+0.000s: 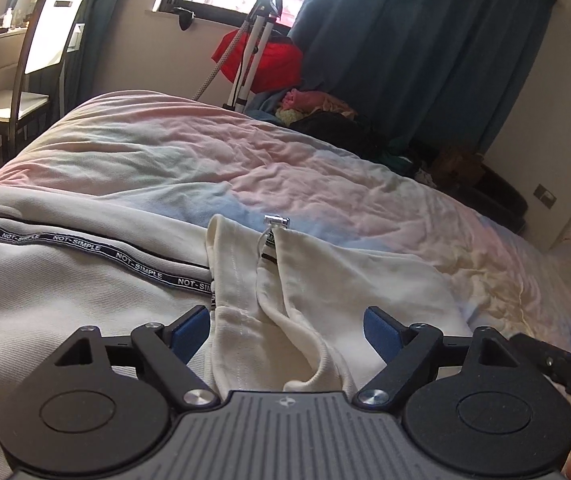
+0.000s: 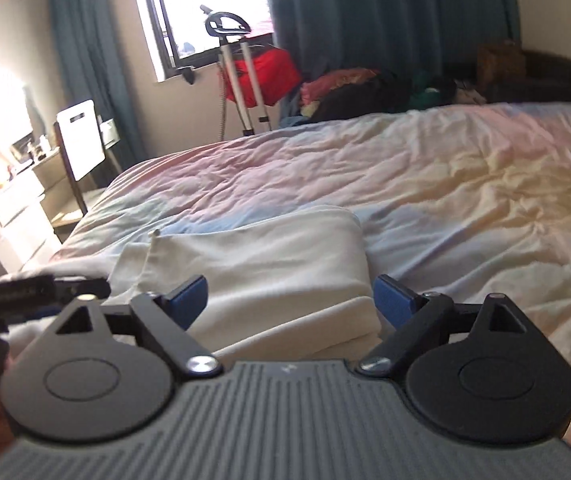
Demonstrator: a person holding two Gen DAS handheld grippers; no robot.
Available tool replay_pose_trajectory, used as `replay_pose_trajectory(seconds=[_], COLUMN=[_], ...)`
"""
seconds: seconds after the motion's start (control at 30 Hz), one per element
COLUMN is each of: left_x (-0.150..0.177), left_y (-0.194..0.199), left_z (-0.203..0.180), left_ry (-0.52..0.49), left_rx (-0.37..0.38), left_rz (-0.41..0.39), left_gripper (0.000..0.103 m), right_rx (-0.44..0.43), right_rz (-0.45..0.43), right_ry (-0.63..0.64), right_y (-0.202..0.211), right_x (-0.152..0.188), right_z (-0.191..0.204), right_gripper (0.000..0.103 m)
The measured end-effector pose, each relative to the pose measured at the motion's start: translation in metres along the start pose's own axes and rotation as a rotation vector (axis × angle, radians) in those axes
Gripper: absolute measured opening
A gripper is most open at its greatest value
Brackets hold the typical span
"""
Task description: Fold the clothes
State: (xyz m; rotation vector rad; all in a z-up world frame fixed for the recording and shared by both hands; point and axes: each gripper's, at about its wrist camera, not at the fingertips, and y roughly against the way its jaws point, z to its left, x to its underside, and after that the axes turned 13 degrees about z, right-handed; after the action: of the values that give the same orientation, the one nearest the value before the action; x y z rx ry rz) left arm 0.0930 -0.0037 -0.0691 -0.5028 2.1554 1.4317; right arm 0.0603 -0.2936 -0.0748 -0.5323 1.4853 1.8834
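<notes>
Left claw (image 1: 287, 330) hangs with jaws apart, two blue pads (image 1: 193, 330) not pressing anything; cream garment (image 1: 309, 304) lies under and between them on the bed (image 1: 173, 160). One black tape strip (image 1: 125, 258) reading NOT-SIMPLE runs across the garment, one drawstring with a metal tip (image 1: 276, 221) pokes up at the folded edge. Right claw (image 2: 291, 304) also stands apart, gripping nothing, two blue pads either side of the folded cream stack, no contact visible. Garment sits at the near-left part of the bed, pastel duvet wrinkled around it. Part of the other claw shows at the frame edge in each wrist view. Background: one window (image 2: 205, 8), two teal curtains (image 2: 385, 20), one chair (image 2: 79, 144), one white tripod-like stand (image 2: 241, 80) with one red item (image 2: 273, 76) behind it, one clothes pile (image 2: 365, 88) beyond the bed.
</notes>
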Motion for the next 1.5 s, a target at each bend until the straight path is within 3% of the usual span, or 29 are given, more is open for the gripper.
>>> replay_pose_trajectory(seconds=[0.03, 0.17, 0.2, 0.27, 0.33, 0.4, 0.47, 0.67, 0.8, 0.87, 1.0, 1.23, 1.4, 1.5], left_x=[0.001, 0.005, 0.006, 0.006, 0.005, 0.005, 0.006, 0.005, 0.006, 0.006, 0.007, 0.008, 0.008, 0.007], left_y=[-0.004, -0.014, -0.016, -0.020, -0.024, -0.029, -0.033, -0.036, -0.037, -0.036, -0.035, -0.034, -0.037, -0.043], left_z=[-0.002, -0.004, -0.003, -0.001, 0.001, 0.004, 0.007, 0.014, 0.012, 0.012, 0.012, 0.011, 0.011, 0.008], left_ry=[-0.005, -0.008, -0.004, 0.012, 0.030, 0.047, 0.062, 0.083, 0.071, 0.065, 0.072, 0.075, 0.078, 0.071], left_rx=[0.004, 0.028, 0.039, 0.067, 0.092, 0.106, 0.111, 0.122, 0.114, 0.107, 0.108, 0.112, 0.145, 0.144], left_rz=[0.010, 0.034, 0.035, 0.040, 0.049, 0.060, 0.068, 0.070, 0.068, 0.067, 0.067, 0.067, 0.063, 0.062], left_gripper=[0.080, 0.069, 0.066, 0.064, 0.060, 0.053, 0.048, 0.047, 0.047, 0.045, 0.045, 0.045, 0.047, 0.048], right_rx=[0.006, -0.032, -0.045, -0.071, -0.080, -0.079, -0.084, -0.069, -0.014, 0.050, 0.014, -0.087, -0.032, -0.093], right_rz=[0.025, 0.089, 0.097, 0.112, 0.119, 0.125, 0.123, 0.127, 0.186, 0.212, 0.201, 0.086, 0.122, 0.147], right_ry=[-0.057, -0.304, -0.334, -0.393, -0.398, -0.412, -0.460, -0.577, -0.581, -0.591, -0.681, -0.563, -0.568, -0.637], right_y=[-0.007, -0.030, -0.035, -0.045, -0.051, -0.058, -0.061, -0.047, -0.048, -0.046, -0.040, -0.031, -0.052, -0.065], right_x=[0.000, 0.002, 0.001, -0.001, -0.002, -0.002, 0.002, 0.020, 0.027, 0.030, 0.040, 0.014, 0.002, 0.003], right_z=[-0.011, -0.054, -0.059, -0.068, -0.067, -0.066, -0.070, -0.081, -0.084, -0.086, -0.103, -0.085, -0.091, -0.102], right_gripper=[0.068, 0.062, 0.055, 0.052, 0.049, 0.034, 0.026, 0.019, 0.018, 0.006, 0.006, 0.009, 0.009, 0.009])
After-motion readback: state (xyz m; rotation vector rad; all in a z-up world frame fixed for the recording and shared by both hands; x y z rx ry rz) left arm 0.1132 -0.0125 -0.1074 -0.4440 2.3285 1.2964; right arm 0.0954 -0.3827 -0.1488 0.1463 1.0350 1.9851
